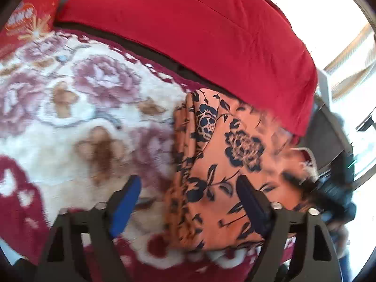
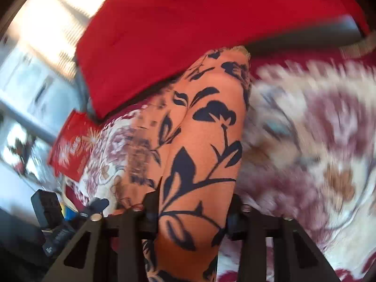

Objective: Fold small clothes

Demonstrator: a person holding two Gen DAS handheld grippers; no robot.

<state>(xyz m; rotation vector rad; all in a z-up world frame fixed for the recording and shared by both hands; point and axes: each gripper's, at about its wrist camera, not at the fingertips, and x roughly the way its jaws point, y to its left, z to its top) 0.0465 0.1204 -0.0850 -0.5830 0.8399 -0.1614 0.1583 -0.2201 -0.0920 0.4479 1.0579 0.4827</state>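
Spread under everything, the floral blanket serves as folding surface; the left gripper hovers with jaws apart above the orange floral garment, ready to catch an edge. From the right wrist, the right gripper is clamped on that garment, bunching it up between its jaws, probably to lift it for a fold.

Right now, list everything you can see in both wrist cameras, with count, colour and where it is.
Orange cloth with dark navy flower print: one, bunched on the blanket, in front of the red cushion.
Plush cream blanket with maroon and brown flowers: one, spread under everything.
Plain red cushion: one, lying across the far side of the blanket.
Red packet with white and gold print: one, at the blanket's edge, beside the cushion.
Bright window: behind the cushion, blurred.
Left gripper: one, black with blue pads, jaws open, nothing pinched, cloth edge lies under them.
Right gripper: one, black, jaws closed on a fold of the orange cloth.
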